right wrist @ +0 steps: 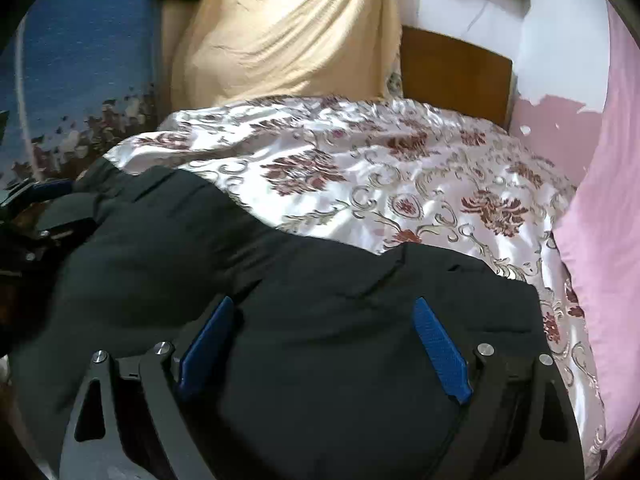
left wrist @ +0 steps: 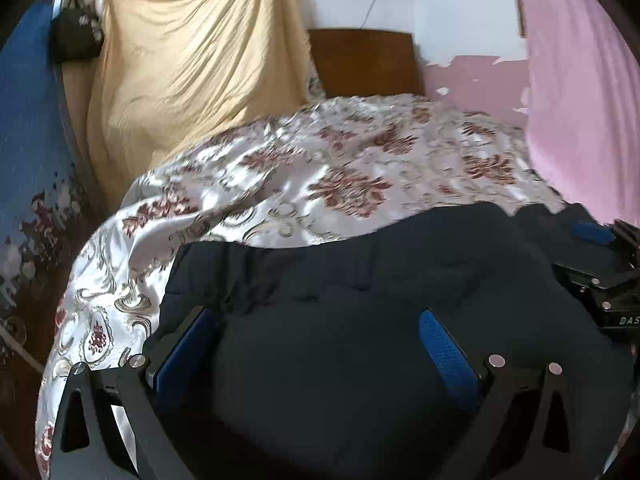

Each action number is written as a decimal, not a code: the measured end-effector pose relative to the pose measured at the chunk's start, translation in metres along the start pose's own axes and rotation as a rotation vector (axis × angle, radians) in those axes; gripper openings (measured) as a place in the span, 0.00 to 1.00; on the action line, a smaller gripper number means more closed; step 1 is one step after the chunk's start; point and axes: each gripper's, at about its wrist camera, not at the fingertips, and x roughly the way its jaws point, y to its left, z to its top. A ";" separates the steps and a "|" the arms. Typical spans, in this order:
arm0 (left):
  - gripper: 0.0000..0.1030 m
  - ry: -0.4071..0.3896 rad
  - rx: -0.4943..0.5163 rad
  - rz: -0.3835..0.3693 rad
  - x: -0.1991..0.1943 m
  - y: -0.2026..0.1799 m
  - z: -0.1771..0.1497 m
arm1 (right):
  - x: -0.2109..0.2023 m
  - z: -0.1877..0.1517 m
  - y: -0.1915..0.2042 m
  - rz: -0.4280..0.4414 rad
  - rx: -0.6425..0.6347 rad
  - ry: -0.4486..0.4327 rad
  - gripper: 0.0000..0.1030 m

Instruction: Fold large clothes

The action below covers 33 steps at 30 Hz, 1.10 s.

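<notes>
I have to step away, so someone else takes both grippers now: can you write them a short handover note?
Left gripper: open, nothing held, above the dark padded garment.
Right gripper: open, nothing held, above the same garment.
The garment lies bunched on the near part of the shiny floral bedspread.
Done: the garment is on the bed, released by both grippers.
Left: how many folds are made cannot be told; check, then finish folding and flatten.
</notes>
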 end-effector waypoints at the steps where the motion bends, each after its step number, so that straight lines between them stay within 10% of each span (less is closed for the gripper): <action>1: 1.00 0.011 -0.015 -0.017 0.006 0.003 -0.001 | 0.008 0.001 -0.003 0.003 0.008 0.008 0.86; 13: 1.00 0.039 -0.162 -0.145 0.055 0.023 -0.007 | 0.063 -0.005 -0.022 0.105 0.138 0.032 0.95; 33: 1.00 0.029 -0.168 -0.145 0.057 0.022 -0.008 | 0.072 -0.013 -0.023 0.129 0.167 0.022 0.97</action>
